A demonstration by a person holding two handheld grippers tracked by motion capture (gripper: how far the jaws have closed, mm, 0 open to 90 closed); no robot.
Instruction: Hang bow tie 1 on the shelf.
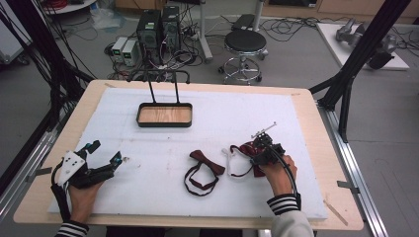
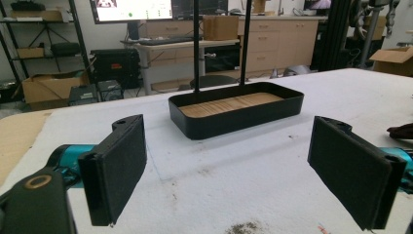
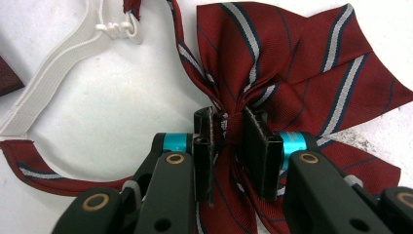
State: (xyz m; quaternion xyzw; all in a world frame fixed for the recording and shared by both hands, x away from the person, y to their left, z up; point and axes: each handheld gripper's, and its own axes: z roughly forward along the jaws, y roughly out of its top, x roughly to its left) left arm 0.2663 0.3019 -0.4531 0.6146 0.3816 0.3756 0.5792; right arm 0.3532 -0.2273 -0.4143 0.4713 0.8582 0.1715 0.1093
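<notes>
A dark red bow tie with white and navy stripes (image 3: pixel 297 53) lies on the white mat at the right of the table (image 1: pixel 245 147). My right gripper (image 3: pixel 231 122) points down on it, and its pads press on the tie's middle knot from both sides (image 1: pixel 258 152). A white elastic strap (image 3: pixel 53 73) joins the tie's neckband. A second, plain dark red bow tie (image 1: pixel 206 163) lies loose at the centre of the mat. My left gripper (image 1: pixel 105 151) rests at the left with its jaws wide apart and nothing between them (image 2: pixel 226 146).
A black tray with a wooden floor and a tall wire handle (image 1: pixel 139 117) stands at the back middle of the mat, straight ahead in the left gripper view (image 2: pixel 234 119). The mat (image 1: pixel 296 123) covers most of the wooden tabletop. A stool and computers stand beyond the table.
</notes>
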